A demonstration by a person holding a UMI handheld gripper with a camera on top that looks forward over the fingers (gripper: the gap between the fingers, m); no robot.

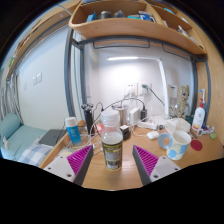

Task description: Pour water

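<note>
A clear bottle [112, 147] with a white cap and a dark yellow-printed label stands upright on the wooden desk [112, 178]. It sits between my gripper's [113, 163] two fingers, a little ahead of their tips, with a gap at each side. The magenta pads [80, 158] face it from left and right. The gripper is open and touches nothing. To the right on the desk stand white paper cups [177, 146], one with a blue pattern, beyond the right finger.
Behind the bottle are a clear jar [110, 119], cables and small items. A blue-labelled bottle [72, 130] stands at the left, a white bottle with a red cap [199, 117] at the far right. A wooden shelf [120, 25] hangs overhead. A bed [15, 135] lies at the left.
</note>
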